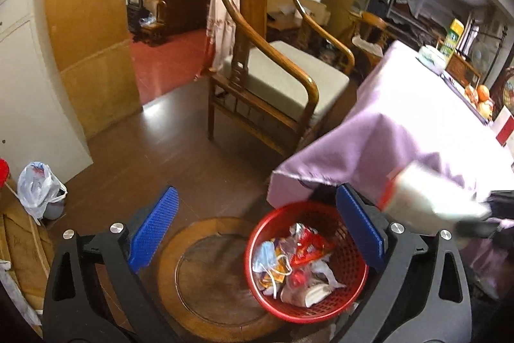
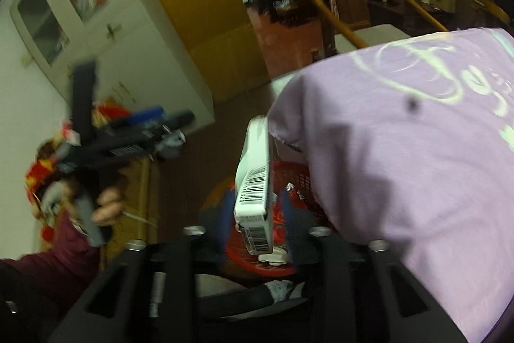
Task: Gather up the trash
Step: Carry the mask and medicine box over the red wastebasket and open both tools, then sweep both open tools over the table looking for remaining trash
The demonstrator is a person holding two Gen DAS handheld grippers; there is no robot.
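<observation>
1. Left wrist view: the left gripper (image 1: 257, 230) stands spread wide with nothing between its blue pads, above the red plastic mesh basket (image 1: 347, 298) of wrappers on the brown floor, beside the lilac-clothed table (image 1: 401, 124).
2. Right wrist view: the right gripper (image 2: 257, 221) has a white barcoded carton (image 2: 255, 182) between its parted blue fingers above the basket (image 2: 298, 179); whether they press it, I cannot tell.
</observation>
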